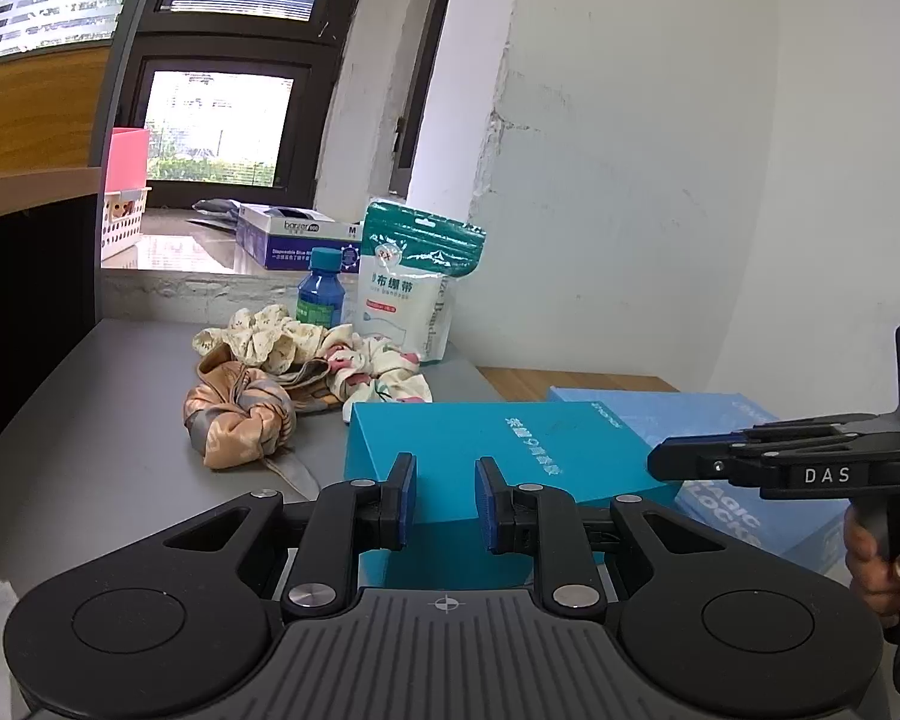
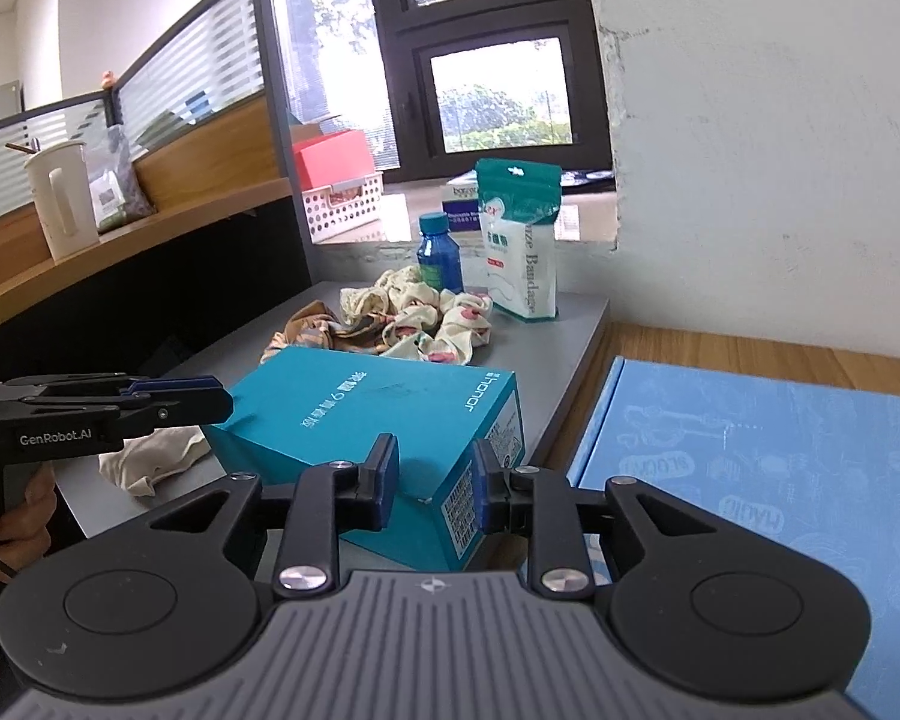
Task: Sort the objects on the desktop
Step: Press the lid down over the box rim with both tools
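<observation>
My left gripper (image 1: 439, 501) hangs with its jaws apart and nothing between them, right in front of the teal phone box (image 1: 498, 456). My right gripper (image 2: 432, 483) is also spread wide and holds nothing, near a corner of that same box. A light blue box (image 2: 768, 480) lies just beside it. Past them sit some cloth scrunchies (image 1: 306, 360) in a pile. Farthest back stand a blue bottle (image 1: 321, 294) and a gauze bandage bag (image 1: 414, 288) by the wall.

Teal box (image 1: 480, 450), pale blue flat box (image 2: 768, 480), floral cream scrunchie (image 1: 306, 342), dark blue bottle (image 1: 321, 294)
</observation>
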Demonstrator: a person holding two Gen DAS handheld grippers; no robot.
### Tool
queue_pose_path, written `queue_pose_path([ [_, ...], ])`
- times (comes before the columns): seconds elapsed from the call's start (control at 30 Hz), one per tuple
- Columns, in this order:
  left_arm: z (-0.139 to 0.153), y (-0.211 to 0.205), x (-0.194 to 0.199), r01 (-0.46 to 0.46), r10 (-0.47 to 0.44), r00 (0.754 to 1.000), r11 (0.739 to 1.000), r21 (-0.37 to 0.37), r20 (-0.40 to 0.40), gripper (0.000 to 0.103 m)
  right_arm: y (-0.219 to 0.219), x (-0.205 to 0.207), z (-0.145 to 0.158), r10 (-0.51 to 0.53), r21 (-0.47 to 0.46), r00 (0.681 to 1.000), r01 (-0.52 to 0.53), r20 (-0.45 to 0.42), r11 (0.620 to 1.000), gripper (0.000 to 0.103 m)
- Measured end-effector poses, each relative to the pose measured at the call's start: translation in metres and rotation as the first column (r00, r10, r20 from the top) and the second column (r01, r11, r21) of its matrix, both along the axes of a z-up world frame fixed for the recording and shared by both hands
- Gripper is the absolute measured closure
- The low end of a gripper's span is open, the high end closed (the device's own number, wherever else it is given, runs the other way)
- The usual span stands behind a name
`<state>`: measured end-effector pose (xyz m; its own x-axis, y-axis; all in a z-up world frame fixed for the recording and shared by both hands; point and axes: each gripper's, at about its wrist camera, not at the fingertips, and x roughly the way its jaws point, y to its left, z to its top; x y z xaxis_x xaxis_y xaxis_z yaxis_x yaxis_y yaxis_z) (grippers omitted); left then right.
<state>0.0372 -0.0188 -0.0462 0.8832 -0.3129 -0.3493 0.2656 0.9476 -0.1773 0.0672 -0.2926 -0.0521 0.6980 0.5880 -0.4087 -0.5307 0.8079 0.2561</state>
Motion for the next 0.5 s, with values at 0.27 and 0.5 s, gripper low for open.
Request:
queue_pose_path([
  [0.27, -0.0005, -0.0009, 0.0001, -0.009, 0.009, 1.000, 1.000, -0.002, 0.005, 0.079, -0.0015, 0.0032, -0.0042, -0.022, 0.008, 1.000, 0.022, -0.015, 1.000, 0.066],
  [0.5, 0.0031, 0.0003, -0.0026, -0.028, 0.028, 1.000, 1.000, -0.014, -0.006, 0.078, 0.0026, -0.0014, -0.0003, -0.048, -0.036, 0.999, 0.048, 0.008, 0.998, 0.065],
])
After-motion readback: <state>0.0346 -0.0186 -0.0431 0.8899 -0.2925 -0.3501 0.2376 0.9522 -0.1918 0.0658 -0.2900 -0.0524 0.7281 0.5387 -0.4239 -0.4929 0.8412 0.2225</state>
